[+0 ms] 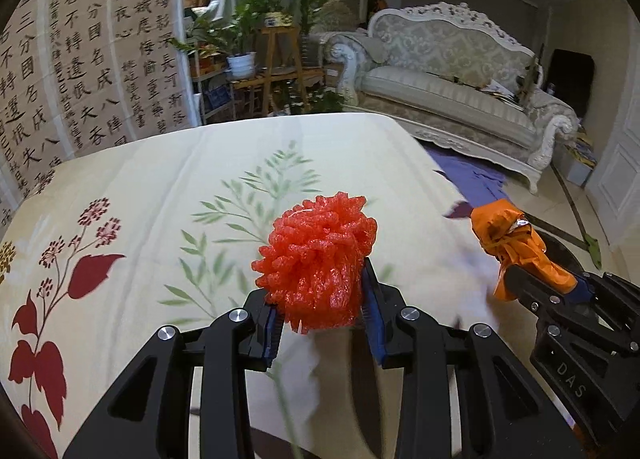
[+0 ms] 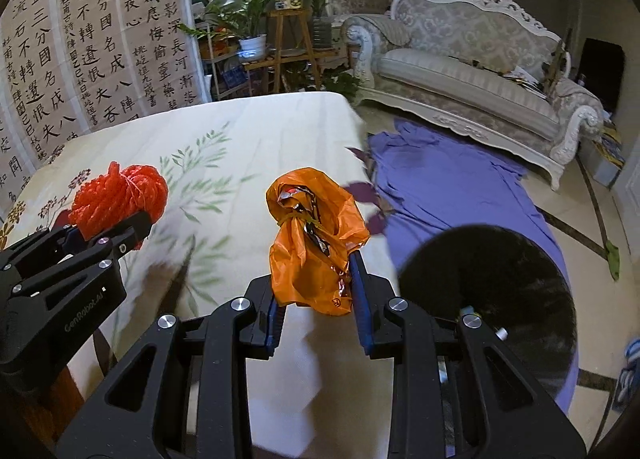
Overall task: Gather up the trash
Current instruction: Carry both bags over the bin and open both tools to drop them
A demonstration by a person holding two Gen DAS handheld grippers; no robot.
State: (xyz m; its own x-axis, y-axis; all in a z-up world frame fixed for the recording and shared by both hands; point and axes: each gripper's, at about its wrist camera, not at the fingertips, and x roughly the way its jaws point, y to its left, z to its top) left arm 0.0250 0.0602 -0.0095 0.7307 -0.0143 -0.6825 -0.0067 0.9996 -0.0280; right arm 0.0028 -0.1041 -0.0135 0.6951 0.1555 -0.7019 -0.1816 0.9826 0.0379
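Red foam net [image 1: 318,261], bunched up like a puffy ball, is squeezed between the blue pads of the left gripper [image 1: 320,315], which holds it up above the table [image 1: 168,163]. Just beside it, the right gripper [image 2: 318,299] is clamped on an orange plastic bag [image 2: 316,235] that is tied with a knot and has shiny wrappers inside. That bag hangs over the table's right edge. A cream cloth with red flowers and green leaves covers the table. Past the right edge, a purple sheet [image 2: 460,183] lies on the floor, and a round black bin [image 2: 492,291] sits on it, close to the right gripper. A white carved sofa [image 2: 480,67] stands farther back, with green potted plants [image 2: 260,15] on wooden stands near the far edge of the table. Big sheets of black Chinese writing [image 1: 84,71] hang on the wall at the left. In the left wrist view the right gripper shows the letters "DAS" on its side. In the right wrist view the left gripper reads "GenRobot.AI", as far as I can tell. Only the right wrist view shows the black bin clearly and most of the purple sheet; the left wrist view shows more of the red flowers on the cloth.
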